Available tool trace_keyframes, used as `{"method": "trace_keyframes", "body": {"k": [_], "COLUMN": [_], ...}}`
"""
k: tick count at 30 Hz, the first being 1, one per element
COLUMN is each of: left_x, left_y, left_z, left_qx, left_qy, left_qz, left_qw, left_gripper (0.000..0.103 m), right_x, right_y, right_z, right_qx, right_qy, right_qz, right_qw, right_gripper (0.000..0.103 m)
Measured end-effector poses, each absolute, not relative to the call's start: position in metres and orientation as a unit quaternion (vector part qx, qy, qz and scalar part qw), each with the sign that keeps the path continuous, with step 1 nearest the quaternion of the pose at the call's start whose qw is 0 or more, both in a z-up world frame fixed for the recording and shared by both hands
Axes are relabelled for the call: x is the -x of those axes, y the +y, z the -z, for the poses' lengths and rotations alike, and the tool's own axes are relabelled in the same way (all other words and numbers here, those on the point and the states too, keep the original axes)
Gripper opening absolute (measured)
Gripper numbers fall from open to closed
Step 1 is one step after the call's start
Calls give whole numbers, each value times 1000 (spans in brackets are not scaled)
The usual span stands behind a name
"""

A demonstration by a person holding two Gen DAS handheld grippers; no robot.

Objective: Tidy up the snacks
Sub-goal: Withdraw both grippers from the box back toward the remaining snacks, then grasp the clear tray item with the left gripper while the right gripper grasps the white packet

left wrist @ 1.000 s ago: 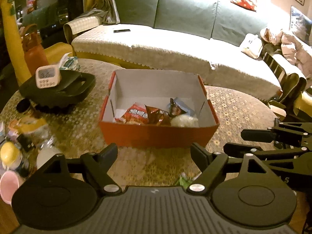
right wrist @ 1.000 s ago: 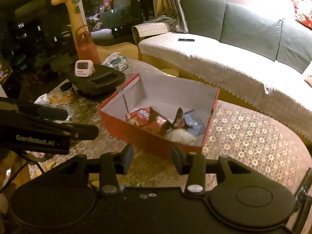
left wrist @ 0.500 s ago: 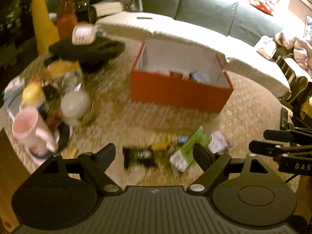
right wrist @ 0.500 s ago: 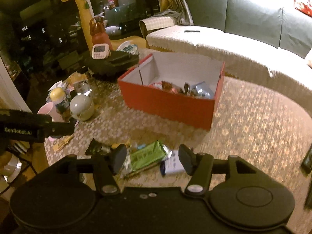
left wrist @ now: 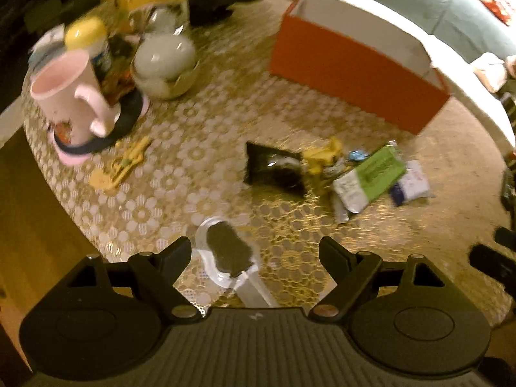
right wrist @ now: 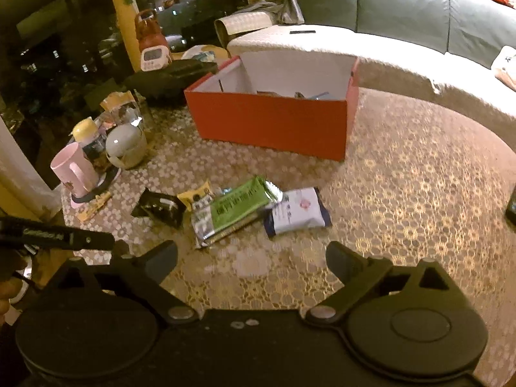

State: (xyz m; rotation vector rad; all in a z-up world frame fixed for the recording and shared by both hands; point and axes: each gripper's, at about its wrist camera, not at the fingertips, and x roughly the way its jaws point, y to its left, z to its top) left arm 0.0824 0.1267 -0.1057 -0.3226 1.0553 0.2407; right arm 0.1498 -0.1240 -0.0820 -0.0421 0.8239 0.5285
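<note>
A red box with snacks inside stands at the back of the round table; it also shows in the left wrist view. Loose snacks lie in front of it: a black packet, a yellow packet, a green packet and a white-and-blue packet. The same pile shows in the left wrist view, with the black packet and green packet. My left gripper is open above a clear-wrapped dark snack. My right gripper is open and empty, just short of the pile.
A pink mug, a yellow-capped bottle and a white round jar crowd the table's left side. A yellow wrapper lies near them. A black tray with a timer and a sofa are behind.
Both grippers have pulled back from the box and tilted down toward the loose snacks. The left view now looks steeply down at the table's near edge. The right gripper's jaws have opened wider.
</note>
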Motion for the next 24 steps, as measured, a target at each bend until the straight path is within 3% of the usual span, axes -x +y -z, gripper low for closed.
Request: {"method": "trace_keyframes", "body": {"k": [12, 15, 18, 21, 24], "left_x": [-107, -111, -112, -112, -111], "left_y": [131, 133, 132, 131, 131], "left_z": [147, 154, 153, 152, 150], "left_qx": [187, 191, 184, 176, 172], "left_qy": [558, 569, 567, 565, 562], "left_qz": [-163, -169, -174, -180, -181], "left_qw": [792, 782, 784, 786, 789], "left_gripper": [84, 69, 65, 49, 42], "right_x": [-151, -152, -154, -155, -155], "right_y": [-120, -120, -120, -121, -120], "right_z": [100, 101, 102, 104, 105], "right_qx": [32, 30, 28, 25, 25], "right_qy": [411, 413, 415, 418, 420], "right_qz": [-232, -233, -235, -237, -237], "right_qw": [881, 880, 879, 877, 876], "right_gripper": [99, 99, 98, 97, 97]}}
